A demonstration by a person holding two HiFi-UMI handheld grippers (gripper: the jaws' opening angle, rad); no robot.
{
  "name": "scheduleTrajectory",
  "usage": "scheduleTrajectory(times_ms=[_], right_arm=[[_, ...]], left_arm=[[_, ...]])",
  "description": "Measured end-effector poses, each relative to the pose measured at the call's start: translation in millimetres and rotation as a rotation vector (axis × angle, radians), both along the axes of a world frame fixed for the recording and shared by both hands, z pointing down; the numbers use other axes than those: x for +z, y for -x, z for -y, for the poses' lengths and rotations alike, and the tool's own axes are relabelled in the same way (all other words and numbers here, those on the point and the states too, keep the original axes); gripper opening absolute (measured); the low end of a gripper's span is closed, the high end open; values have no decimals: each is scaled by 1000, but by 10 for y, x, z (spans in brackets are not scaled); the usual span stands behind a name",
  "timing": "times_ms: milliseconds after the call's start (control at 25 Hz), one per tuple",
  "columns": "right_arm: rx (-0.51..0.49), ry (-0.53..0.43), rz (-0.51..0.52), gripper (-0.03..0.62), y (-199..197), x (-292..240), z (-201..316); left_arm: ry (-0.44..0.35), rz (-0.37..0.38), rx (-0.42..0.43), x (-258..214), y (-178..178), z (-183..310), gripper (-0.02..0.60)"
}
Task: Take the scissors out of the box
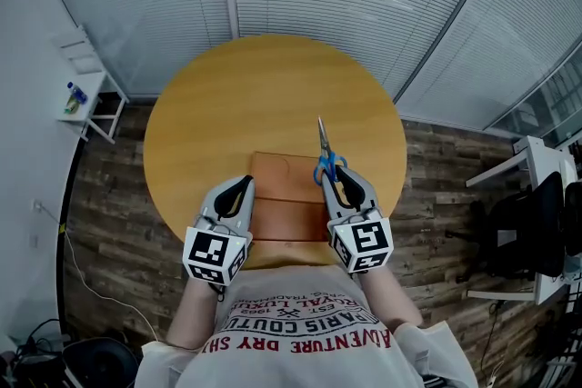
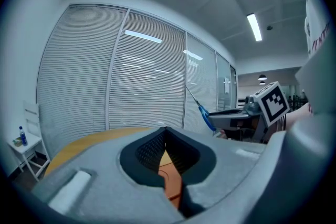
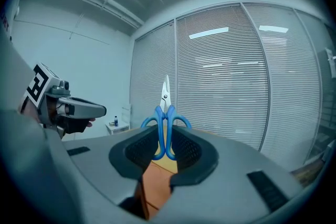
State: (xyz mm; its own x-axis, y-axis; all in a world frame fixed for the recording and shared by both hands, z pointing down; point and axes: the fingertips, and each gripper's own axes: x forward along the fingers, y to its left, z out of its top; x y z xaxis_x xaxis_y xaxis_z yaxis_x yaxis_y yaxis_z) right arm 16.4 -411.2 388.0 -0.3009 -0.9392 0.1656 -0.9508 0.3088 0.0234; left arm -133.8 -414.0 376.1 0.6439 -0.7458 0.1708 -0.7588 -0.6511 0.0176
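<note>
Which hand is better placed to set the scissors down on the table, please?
Right: the right gripper clamps the scissors by their blue handles; the left gripper is shut and empty.

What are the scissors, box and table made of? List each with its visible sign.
The scissors: shiny bare-metal blades; glossy blue handles, likely plastic. The box: reddish-brown and matte, so wood or leatherette, but I cannot tell which. The table: honey-coloured top with a soft sheen, so wood or a wood-look laminate.
</note>
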Motion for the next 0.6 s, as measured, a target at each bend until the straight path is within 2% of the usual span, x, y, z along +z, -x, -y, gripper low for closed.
scheduleTrajectory(times_ms=[600], right_arm=[[-1,-22,-23,87,3,-26,42]], left_arm=[[-2,10,0,-9,-24,39,8]])
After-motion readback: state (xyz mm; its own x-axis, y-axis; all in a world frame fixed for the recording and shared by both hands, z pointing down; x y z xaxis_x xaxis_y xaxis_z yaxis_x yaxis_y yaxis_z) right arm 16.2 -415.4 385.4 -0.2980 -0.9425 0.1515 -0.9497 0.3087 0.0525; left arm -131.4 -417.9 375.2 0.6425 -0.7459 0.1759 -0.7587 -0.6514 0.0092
